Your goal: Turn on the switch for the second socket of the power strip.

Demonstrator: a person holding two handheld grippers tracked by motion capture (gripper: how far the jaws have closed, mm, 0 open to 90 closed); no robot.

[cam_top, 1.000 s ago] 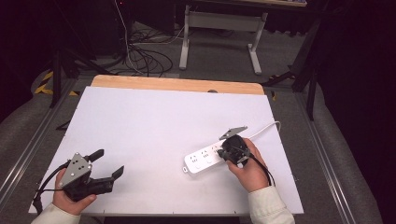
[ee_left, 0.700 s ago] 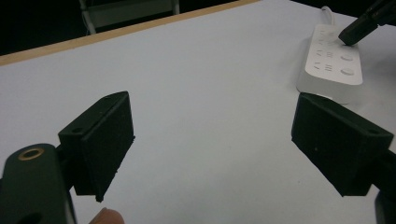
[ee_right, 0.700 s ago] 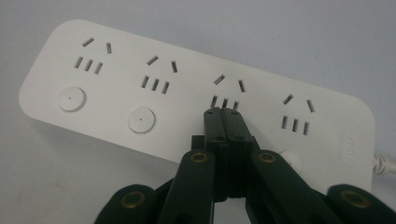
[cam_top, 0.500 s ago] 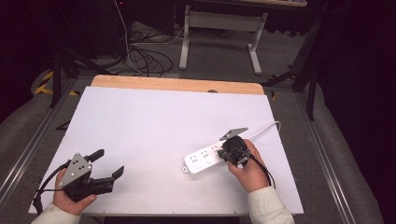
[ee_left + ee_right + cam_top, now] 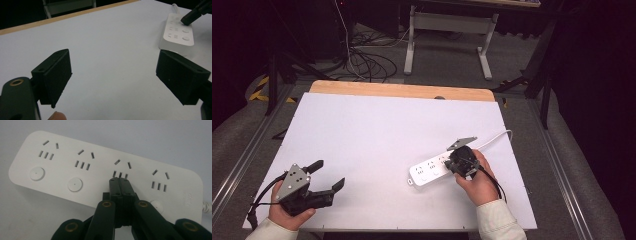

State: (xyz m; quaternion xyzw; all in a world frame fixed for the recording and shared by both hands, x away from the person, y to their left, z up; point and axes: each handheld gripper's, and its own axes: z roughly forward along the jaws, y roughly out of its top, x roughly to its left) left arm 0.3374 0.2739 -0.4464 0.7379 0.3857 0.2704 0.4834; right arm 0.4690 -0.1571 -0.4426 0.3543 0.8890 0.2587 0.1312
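Right gripper (image 5: 120, 181), jaws pressed together and empty, rests its tips on the white power strip (image 5: 432, 171) lying lower right on the counter (image 5: 377, 130). Left gripper (image 5: 326, 175) sits lower left, jaws wide apart, holding nothing.

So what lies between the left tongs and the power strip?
Nothing: in the high view the white tabletop is bare from the open left tongs to the power strip; the left gripper view shows that same bare stretch.
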